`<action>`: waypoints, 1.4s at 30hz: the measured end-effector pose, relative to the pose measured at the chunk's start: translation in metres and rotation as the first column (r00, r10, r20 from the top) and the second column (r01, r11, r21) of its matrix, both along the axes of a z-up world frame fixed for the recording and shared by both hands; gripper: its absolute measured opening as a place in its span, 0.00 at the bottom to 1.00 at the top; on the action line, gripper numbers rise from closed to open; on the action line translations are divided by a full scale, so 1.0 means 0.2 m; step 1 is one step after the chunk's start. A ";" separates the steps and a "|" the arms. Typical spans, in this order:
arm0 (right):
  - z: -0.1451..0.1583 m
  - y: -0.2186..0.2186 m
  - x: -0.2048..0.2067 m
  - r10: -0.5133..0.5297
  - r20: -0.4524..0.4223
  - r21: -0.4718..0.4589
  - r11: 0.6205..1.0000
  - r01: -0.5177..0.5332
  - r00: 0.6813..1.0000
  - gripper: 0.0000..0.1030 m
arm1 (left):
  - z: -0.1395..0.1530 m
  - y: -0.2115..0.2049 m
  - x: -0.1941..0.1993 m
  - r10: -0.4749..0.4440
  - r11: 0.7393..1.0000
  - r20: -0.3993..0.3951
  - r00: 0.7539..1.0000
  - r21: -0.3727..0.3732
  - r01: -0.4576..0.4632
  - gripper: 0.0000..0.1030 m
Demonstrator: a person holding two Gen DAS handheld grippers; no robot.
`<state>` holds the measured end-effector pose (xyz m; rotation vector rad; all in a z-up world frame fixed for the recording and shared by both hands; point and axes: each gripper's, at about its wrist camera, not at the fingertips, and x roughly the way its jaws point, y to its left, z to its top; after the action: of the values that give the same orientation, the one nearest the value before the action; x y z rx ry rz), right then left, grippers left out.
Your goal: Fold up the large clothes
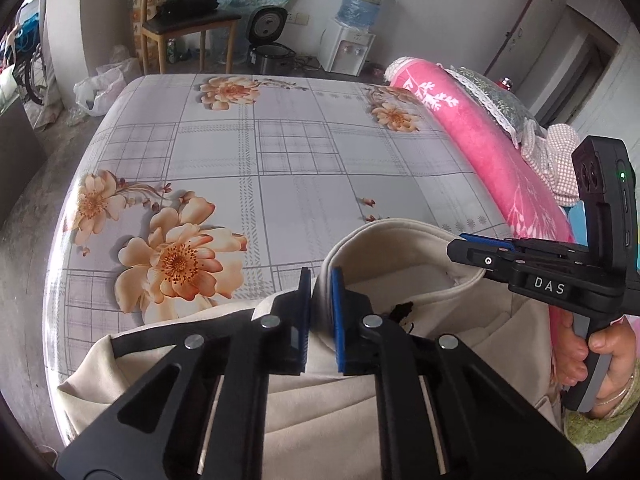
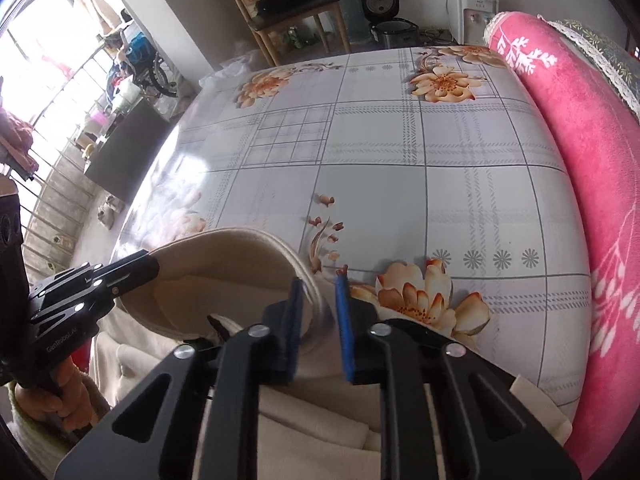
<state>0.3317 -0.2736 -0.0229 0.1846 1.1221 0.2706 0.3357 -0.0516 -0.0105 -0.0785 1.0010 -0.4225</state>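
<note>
A large cream garment (image 1: 320, 408) lies at the near edge of the floral bed sheet (image 1: 280, 168); it also shows in the right wrist view (image 2: 320, 432). Its collar band (image 1: 384, 232) stands up in a loop between both grippers. My left gripper (image 1: 321, 276) is shut on the collar's left side. My right gripper (image 2: 318, 284) is shut on the collar's right side (image 2: 280, 248). The right gripper also shows in the left wrist view (image 1: 468, 246), and the left gripper in the right wrist view (image 2: 148, 262).
A pink blanket roll (image 1: 480, 140) lies along the bed's right side, with pillows behind it. Beyond the bed stand a wooden chair (image 1: 188, 24), a rice cooker (image 1: 268, 44) and a water dispenser (image 1: 348, 40). A dark cabinet (image 2: 128, 144) stands left of the bed.
</note>
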 end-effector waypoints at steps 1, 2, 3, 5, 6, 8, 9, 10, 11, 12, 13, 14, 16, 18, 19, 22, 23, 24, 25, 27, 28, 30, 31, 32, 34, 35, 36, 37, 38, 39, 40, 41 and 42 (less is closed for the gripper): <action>0.03 0.00 -0.05 0.010 0.017 -0.009 1.000 -0.009 1.000 0.10 | 0.02 0.00 -0.03 -0.011 1.000 0.010 1.000 -0.002 0.011 0.08; 0.05 0.01 -0.10 0.020 0.034 -0.022 1.000 -0.019 0.999 0.09 | 0.04 0.01 -0.08 -0.024 1.000 0.019 1.000 -0.007 0.024 0.08; 0.07 0.01 -0.14 0.030 0.047 -0.032 0.999 -0.028 0.998 0.09 | 0.06 0.01 -0.13 -0.036 0.999 0.029 0.999 -0.010 0.036 0.07; 0.11 0.03 -0.25 0.053 0.079 -0.064 0.997 -0.048 0.995 0.09 | 0.09 0.03 -0.23 -0.063 0.998 0.047 0.997 -0.014 0.064 0.07; 0.12 0.04 -0.31 0.062 0.095 -0.083 0.995 -0.054 0.994 0.09 | 0.10 0.04 -0.29 -0.075 0.997 0.054 0.996 -0.010 0.075 0.07; 0.13 0.05 -0.42 0.087 0.133 -0.124 0.990 -0.070 0.987 0.09 | 0.09 0.05 -0.40 -0.096 0.995 0.062 0.993 0.002 0.096 0.07; 0.12 0.06 -0.47 0.098 0.149 -0.146 0.986 -0.076 0.984 0.09 | 0.08 0.06 -0.44 -0.099 0.995 0.066 0.993 0.016 0.098 0.07; 0.10 0.06 -0.51 0.103 0.158 -0.168 0.983 -0.076 0.982 0.09 | 0.06 0.06 -0.47 -0.099 0.995 0.070 0.993 0.031 0.097 0.07; 0.07 0.06 -0.55 0.107 0.154 -0.172 0.982 -0.080 0.982 0.09 | 0.03 0.06 -0.50 -0.101 0.994 0.066 0.993 0.044 0.098 0.07; 0.02 0.06 -0.57 0.105 0.136 -0.177 0.981 -0.080 0.985 0.09 | 0.00 0.06 -0.51 -0.095 0.994 0.056 0.994 0.052 0.092 0.07; -0.03 0.06 -0.58 0.097 0.116 -0.190 0.979 -0.074 0.988 0.09 | -0.04 0.07 -0.52 -0.087 0.995 0.044 0.995 0.056 0.084 0.07; -0.08 0.06 -0.58 0.090 0.098 -0.198 0.978 -0.070 0.991 0.09 | -0.08 0.06 -0.53 -0.085 0.995 0.028 0.996 0.063 0.083 0.07; -0.15 0.05 -0.59 0.087 0.077 -0.199 0.978 -0.070 0.993 0.09 | -0.16 0.05 -0.54 -0.088 0.992 0.013 0.996 0.094 0.086 0.07; -0.11 0.05 -0.62 0.100 0.082 -0.208 0.975 -0.082 0.992 0.15 | -0.19 0.03 -0.55 -0.099 0.986 0.021 0.995 0.133 0.095 0.07; -0.07 0.06 -0.64 0.112 0.083 -0.204 0.974 -0.093 0.990 0.20 | -0.19 0.03 -0.56 -0.105 0.984 0.031 0.994 0.147 0.099 0.07; 0.10 0.05 -0.72 0.157 0.135 -0.147 0.980 -0.137 0.978 0.43 | -0.18 0.03 -0.57 -0.120 0.980 0.052 0.991 0.165 0.110 0.07; 0.15 0.05 -0.73 0.172 0.157 -0.121 0.981 -0.154 0.972 0.43 | -0.17 0.03 -0.57 -0.123 0.980 0.055 0.991 0.166 0.113 0.07; 0.21 0.05 -0.74 0.182 0.179 -0.082 0.982 -0.170 0.967 0.43 | -0.17 0.03 -0.57 -0.126 0.980 0.056 0.990 0.164 0.115 0.07; 0.26 0.06 -0.73 0.186 0.197 -0.045 0.983 -0.180 0.963 0.43 | -0.17 0.04 -0.57 -0.128 0.980 0.055 0.990 0.164 0.117 0.07; 0.32 0.10 -0.68 0.175 0.223 0.000 0.984 -0.179 0.959 0.43 | -0.17 0.04 -0.57 -0.127 0.980 0.053 0.991 0.159 0.117 0.07; 0.31 0.12 -0.64 0.171 0.224 -0.002 0.985 -0.175 0.959 0.43 | -0.17 0.04 -0.57 -0.126 0.981 0.053 0.991 0.158 0.116 0.07; 0.25 0.17 -0.54 0.164 0.202 0.016 0.985 -0.170 0.966 0.37 | -0.17 0.04 -0.57 -0.128 0.981 0.055 0.990 0.157 0.118 0.07; 0.19 0.19 -0.49 0.162 0.172 0.025 0.985 -0.168 0.972 0.34 | -0.16 0.04 -0.58 -0.130 0.981 0.055 0.990 0.155 0.120 0.08; 0.12 0.21 -0.45 0.158 0.132 0.020 0.987 -0.162 0.979 0.31 | -0.16 0.06 -0.58 -0.132 0.981 0.050 0.990 0.151 0.123 0.08; -0.03 0.24 -0.41 0.156 0.037 0.028 0.987 -0.157 0.987 0.28 | -0.13 0.09 -0.61 -0.148 0.980 0.038 0.988 0.140 0.142 0.09; -0.09 0.24 -0.43 0.151 0.011 0.033 0.988 -0.152 0.988 0.28 | -0.10 0.11 -0.63 -0.159 0.980 0.045 0.986 0.125 0.153 0.12; -0.12 0.23 -0.45 0.148 0.001 0.035 0.988 -0.148 0.989 0.28 | -0.06 0.14 -0.65 -0.174 0.982 0.057 0.983 0.088 0.169 0.13; -0.15 0.23 -0.49 0.152 0.001 0.039 0.988 -0.152 0.988 0.28 | -0.02 0.17 -0.68 -0.187 0.982 0.074 0.979 0.043 0.185 0.13; -0.16 0.22 -0.52 0.146 0.009 0.042 0.988 -0.146 0.989 0.28 | 0.02 0.19 -0.70 -0.201 0.979 0.096 0.975 -0.007 0.203 0.13; -0.16 0.21 -0.54 0.141 0.012 0.046 0.989 -0.141 0.990 0.28 | 0.05 0.21 -0.71 -0.208 0.976 0.118 0.971 -0.043 0.214 0.13; -0.17 0.21 -0.56 0.134 0.024 0.050 0.990 -0.135 0.991 0.28 | 0.07 0.21 -0.70 -0.205 0.975 0.137 0.969 -0.063 0.215 0.13; -0.17 0.21 -0.57 0.129 0.035 0.051 0.990 -0.130 0.991 0.28 | 0.08 0.19 -0.67 -0.197 0.976 0.145 0.970 -0.068 0.209 0.13; -0.18 0.21 -0.58 0.121 0.041 0.051 0.991 -0.123 0.992 0.28 | 0.09 0.16 -0.64 -0.189 0.978 0.142 0.972 -0.064 0.199 0.13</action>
<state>0.2157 -0.2313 -0.0587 0.1578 1.0911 0.4122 0.2075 -0.0201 0.0069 -0.0213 0.8610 -0.6384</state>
